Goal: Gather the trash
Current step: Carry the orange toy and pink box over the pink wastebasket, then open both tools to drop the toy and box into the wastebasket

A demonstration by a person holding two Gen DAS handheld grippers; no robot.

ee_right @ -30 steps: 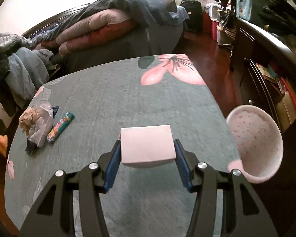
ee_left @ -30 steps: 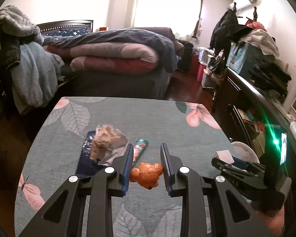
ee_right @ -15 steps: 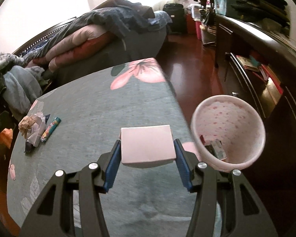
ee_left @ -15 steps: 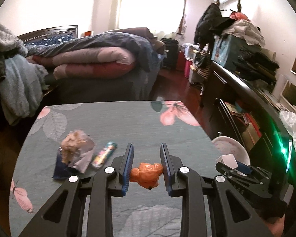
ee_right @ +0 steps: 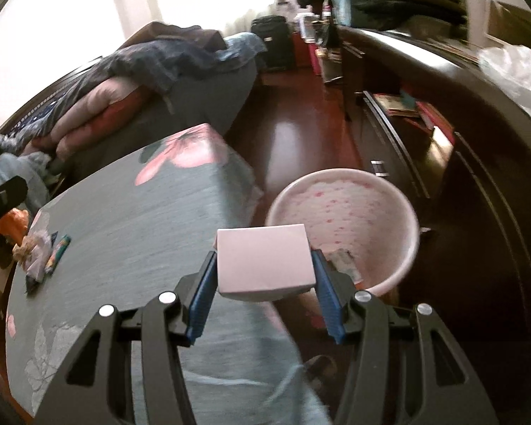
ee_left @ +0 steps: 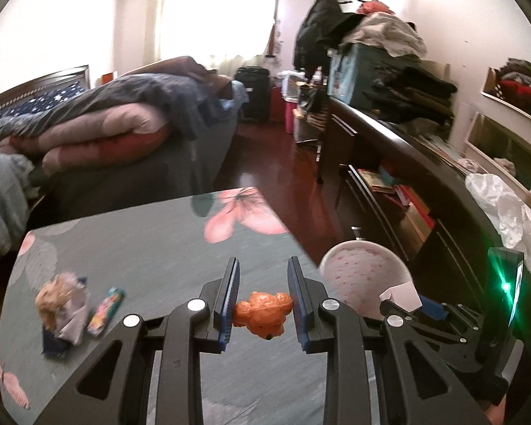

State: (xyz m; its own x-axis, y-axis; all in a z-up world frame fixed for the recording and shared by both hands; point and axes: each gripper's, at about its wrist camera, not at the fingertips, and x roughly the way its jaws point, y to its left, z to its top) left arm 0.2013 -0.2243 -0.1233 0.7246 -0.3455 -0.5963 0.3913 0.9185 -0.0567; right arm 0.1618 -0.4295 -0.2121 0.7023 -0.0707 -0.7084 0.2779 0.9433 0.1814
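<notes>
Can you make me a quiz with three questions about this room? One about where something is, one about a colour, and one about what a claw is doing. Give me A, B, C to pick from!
1. Where is the bin?
A. on the bed
B. on the floor beside the table
C. on the table

2. What colour is the toy?
A. orange
B. green
C. purple

3. What is the right claw doing?
A. hanging open, holding nothing
B. squeezing a box
C. gripping a wrapper

Answers:
1. B, the bin stands below the table's edge.
2. A, the lumpy toy in the left claw is bright orange.
3. B, both pads press the pale box's sides.
</notes>
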